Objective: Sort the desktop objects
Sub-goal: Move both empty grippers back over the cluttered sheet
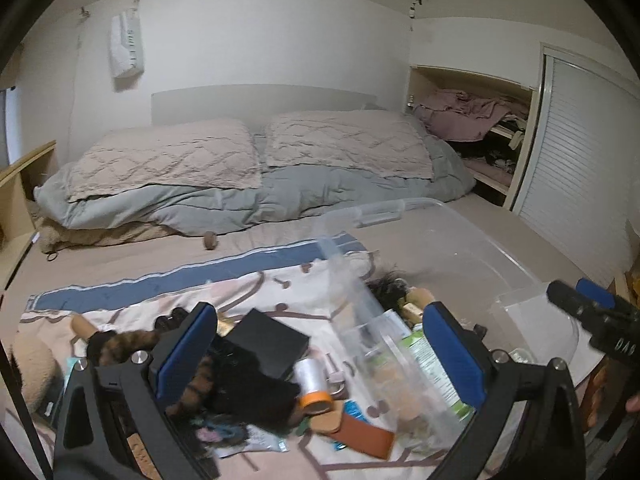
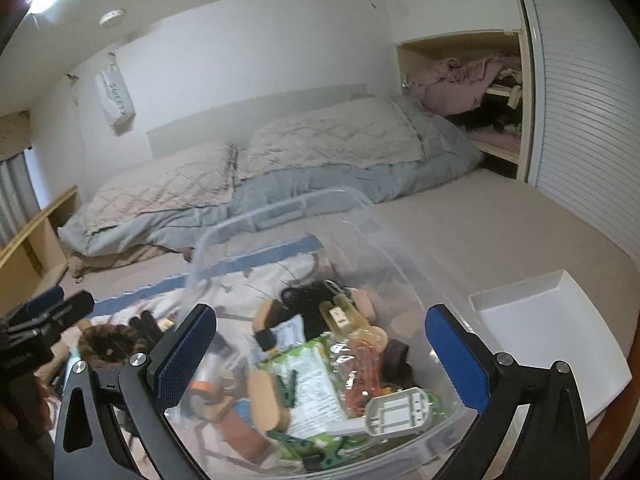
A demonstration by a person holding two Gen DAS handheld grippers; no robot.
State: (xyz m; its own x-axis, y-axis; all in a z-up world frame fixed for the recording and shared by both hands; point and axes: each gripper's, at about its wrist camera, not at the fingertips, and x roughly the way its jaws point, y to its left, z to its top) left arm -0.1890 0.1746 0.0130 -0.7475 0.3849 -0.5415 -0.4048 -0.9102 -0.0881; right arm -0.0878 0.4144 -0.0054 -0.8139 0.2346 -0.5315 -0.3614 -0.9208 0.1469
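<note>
A clear plastic bin (image 2: 280, 216) stands on the bed and holds mixed small items: a green-and-white packet (image 2: 316, 376), a grey plastic part (image 2: 396, 410), a black hairy item (image 2: 308, 300). My right gripper (image 2: 320, 356) is open and empty, jaws wide around the bin's near side. My left gripper (image 1: 320, 352) is open and empty over a pile on a patterned cloth (image 1: 248, 292): a black box (image 1: 268, 340), a spool with an orange end (image 1: 312, 384), a brown leather piece (image 1: 360, 432), a furry brown-black item (image 1: 120, 344). The bin also shows in the left wrist view (image 1: 440, 240).
A white open box (image 2: 548, 320) lies on the bed right of the bin. Two pillows (image 1: 256, 148) on a grey duvet lie at the headboard. An open closet with clothes (image 1: 472, 120) is at far right. A wooden shelf (image 1: 16, 184) stands at left.
</note>
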